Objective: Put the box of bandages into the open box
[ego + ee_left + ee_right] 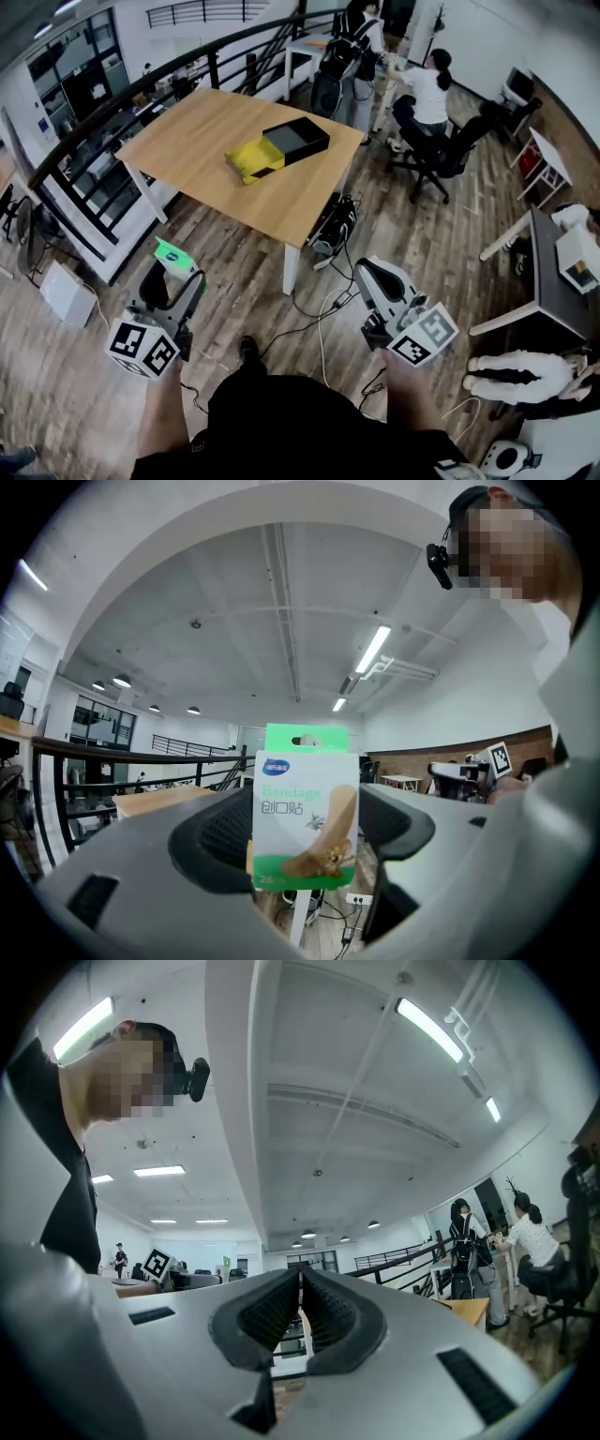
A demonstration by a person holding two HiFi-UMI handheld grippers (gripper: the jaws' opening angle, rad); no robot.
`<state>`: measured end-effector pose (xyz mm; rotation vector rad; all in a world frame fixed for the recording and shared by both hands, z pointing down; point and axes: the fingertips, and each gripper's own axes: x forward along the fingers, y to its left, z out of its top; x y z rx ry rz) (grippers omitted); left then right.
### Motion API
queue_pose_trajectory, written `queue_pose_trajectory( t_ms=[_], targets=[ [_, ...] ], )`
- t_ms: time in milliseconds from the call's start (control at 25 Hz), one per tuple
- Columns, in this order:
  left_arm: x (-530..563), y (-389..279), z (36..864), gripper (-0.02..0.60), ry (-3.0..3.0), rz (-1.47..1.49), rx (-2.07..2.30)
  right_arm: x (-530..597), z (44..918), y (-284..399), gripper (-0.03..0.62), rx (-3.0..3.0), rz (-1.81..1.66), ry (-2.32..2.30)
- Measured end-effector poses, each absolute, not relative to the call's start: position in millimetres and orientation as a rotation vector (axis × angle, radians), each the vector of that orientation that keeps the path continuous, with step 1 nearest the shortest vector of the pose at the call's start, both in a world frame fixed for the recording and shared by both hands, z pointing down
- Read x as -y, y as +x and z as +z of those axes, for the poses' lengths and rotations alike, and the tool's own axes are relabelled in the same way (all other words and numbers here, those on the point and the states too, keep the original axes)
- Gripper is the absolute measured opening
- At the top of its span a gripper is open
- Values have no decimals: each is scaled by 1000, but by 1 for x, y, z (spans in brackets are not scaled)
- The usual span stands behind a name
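My left gripper (176,274) is shut on the box of bandages (305,808), a white and green card-backed pack whose green tab (172,253) pokes out between the jaws in the head view. It points upward, held low at my left side. The open box (277,148), a black tray half slid out of a yellow sleeve, lies on the wooden table (197,141) well ahead of both grippers. My right gripper (367,277) is held low at my right, jaws shut (300,1312) with nothing between them.
The table stands on a wood floor with cables (323,309) and a black bag (333,225) beside its near leg. A curved black railing (112,103) runs along the left. A seated person (427,94) and desks (553,272) are to the right.
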<state>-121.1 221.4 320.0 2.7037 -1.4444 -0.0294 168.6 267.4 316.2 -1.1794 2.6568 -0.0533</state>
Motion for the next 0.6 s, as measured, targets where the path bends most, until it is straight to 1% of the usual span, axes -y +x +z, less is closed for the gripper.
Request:
queue_pose_trajectory(
  t_ms=[240,600],
  targets=[
    [-184,-127,330,351,2707,-19,1420,-228,324,160,38,-2660,-95,-1215],
    [-111,-157,345,351,2656,-17,1406,-155,337,129,38,-2689,-159,-1232]
  ],
)
